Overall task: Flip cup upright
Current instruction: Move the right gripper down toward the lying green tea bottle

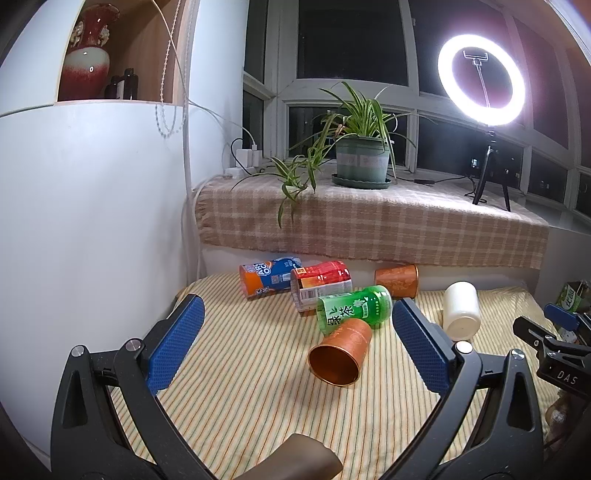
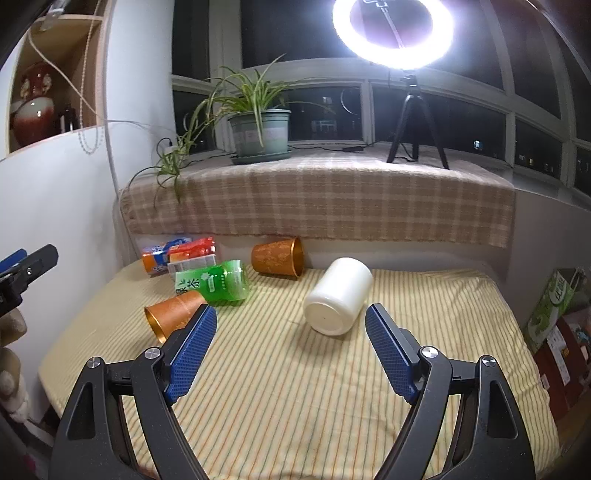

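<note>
Cups lie tipped over in both views; we judge the task not yet begun, since no cup stands upright and neither gripper touches one.

Left wrist view: we find the left gripper [image 1: 297,339] with its jaws spread wide and nothing between them. Just ahead, at lower centre, the near copper cup [image 1: 341,352] lies on its side on the striped cloth [image 1: 240,369], mouth toward the camera. Its base touches the green tea cup [image 1: 354,306]. Behind sit a red cup [image 1: 320,283] and an orange-and-blue cup [image 1: 269,277], with a far copper cup [image 1: 397,280] near the rear edge. The white cup [image 1: 461,310] lies at right. We count six tipped vessels: two copper, one green, one red, one orange-and-blue, one white. Part of the other gripper shows at the right edge.

Right wrist view: we find the right gripper [image 2: 291,345] likewise parted and empty. The white cup [image 2: 338,301] lies between and just beyond its fingers, flat end toward us. The near copper cup [image 2: 173,317] sits at left, partly behind the left finger. The same six are counted. One potted plant [image 2: 260,131] and one ring light [image 2: 393,33] stand on the sill.

All flipping remains to be done.
</note>
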